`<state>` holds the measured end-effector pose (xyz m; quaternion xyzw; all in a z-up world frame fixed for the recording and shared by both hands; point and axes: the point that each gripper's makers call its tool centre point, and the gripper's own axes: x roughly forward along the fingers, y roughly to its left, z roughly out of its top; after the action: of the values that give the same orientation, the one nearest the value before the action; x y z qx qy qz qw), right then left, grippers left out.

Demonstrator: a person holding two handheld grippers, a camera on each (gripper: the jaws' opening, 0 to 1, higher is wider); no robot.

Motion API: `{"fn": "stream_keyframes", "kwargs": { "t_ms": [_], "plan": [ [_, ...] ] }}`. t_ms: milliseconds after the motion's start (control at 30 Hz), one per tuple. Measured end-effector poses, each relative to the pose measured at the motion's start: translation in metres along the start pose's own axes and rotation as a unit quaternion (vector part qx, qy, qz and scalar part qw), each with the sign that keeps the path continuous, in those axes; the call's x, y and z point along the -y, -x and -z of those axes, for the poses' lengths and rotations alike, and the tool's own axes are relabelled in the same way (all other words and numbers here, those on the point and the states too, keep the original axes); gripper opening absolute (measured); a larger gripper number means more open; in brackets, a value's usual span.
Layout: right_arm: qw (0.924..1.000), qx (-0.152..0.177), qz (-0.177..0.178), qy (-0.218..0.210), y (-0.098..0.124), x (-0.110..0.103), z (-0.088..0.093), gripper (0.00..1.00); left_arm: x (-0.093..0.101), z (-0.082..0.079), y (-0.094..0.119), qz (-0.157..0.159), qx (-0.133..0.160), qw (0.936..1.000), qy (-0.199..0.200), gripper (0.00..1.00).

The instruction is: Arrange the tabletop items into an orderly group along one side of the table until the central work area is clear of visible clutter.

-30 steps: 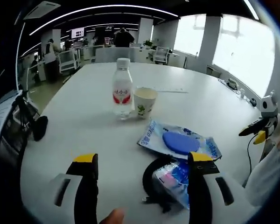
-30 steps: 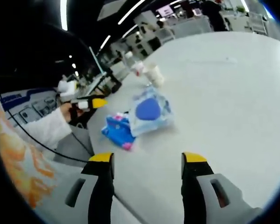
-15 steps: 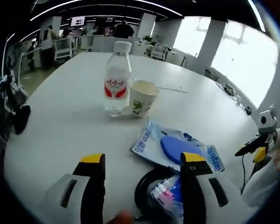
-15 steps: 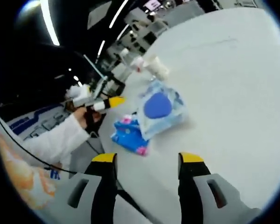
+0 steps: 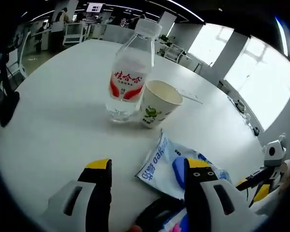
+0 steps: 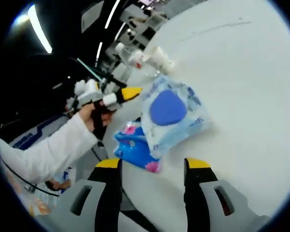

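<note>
In the left gripper view, the left tongs (image 5: 147,166) are seen rising from 6 o'clock with the yellow-tipped jaws spread wide apart and nothing held between them. Just beyond the jaws, toward 12 o'clock, a clear water bottle (image 5: 129,77) with a red-and-white label is standing upright on the white table (image 5: 58,116). A paper cup (image 5: 158,103) with a green print is set just beside the bottle at its 3 o'clock side; whether the two touch cannot be told. Nearer the jaws, at about 5 o'clock, a clear packet holding a blue round object (image 5: 176,164) is lying flat, partly hidden behind the right-hand jaw. A black curved item (image 5: 152,215) is glimpsed below it, between the jaws at the bottom edge. The right tongs (image 5: 253,181) are seen at 4 o'clock by the table's edge.

In the right gripper view, the right tongs (image 6: 152,166) are likewise held wide open and empty above the table (image 6: 241,82). The clear packet (image 6: 171,113) is lying at the centre, overlapping a blue-and-pink packet (image 6: 135,147) at its 7 o'clock side. The bottle (image 6: 130,55) and cup (image 6: 160,60) are seen farther off at 11 o'clock. The left tongs (image 6: 128,93) are seen at 9 o'clock, gripped by a hand (image 6: 94,116) in a white sleeve.
</note>
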<state>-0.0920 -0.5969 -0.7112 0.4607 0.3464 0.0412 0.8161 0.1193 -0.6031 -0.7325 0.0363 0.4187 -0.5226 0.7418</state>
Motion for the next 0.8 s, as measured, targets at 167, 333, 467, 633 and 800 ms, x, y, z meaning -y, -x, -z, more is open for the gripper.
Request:
{"fn": "stream_keyframes", "kwargs": {
  "t_ms": [167,333,467,633,800],
  "plan": [
    [0.9989,0.013,-0.004,-0.045,-0.013,0.001,-0.012,0.47,-0.001,0.014,-0.01,-0.003,-0.03,0.9995,-0.006,0.51],
    [0.9969,0.018,0.003,-0.076,-0.026,0.005,-0.014,0.33,0.0,0.02,-0.011,-0.001,-0.039,0.9992,-0.011,0.4],
    [0.9985,0.019,0.025,-0.044,-0.028,0.012,-0.013,0.12,-0.002,0.021,-0.011,-0.012,-0.028,0.9995,0.004,0.24],
    [0.9971,0.033,0.042,-0.054,-0.024,0.023,-0.016,0.08,-0.007,0.017,-0.005,-0.026,-0.007,0.9996,0.005,0.07],
    [0.9959,0.056,0.045,-0.055,-0.016,0.024,-0.025,0.04,0.001,0.013,0.001,-0.024,0.006,0.9994,-0.026,0.01]
  ]
}}
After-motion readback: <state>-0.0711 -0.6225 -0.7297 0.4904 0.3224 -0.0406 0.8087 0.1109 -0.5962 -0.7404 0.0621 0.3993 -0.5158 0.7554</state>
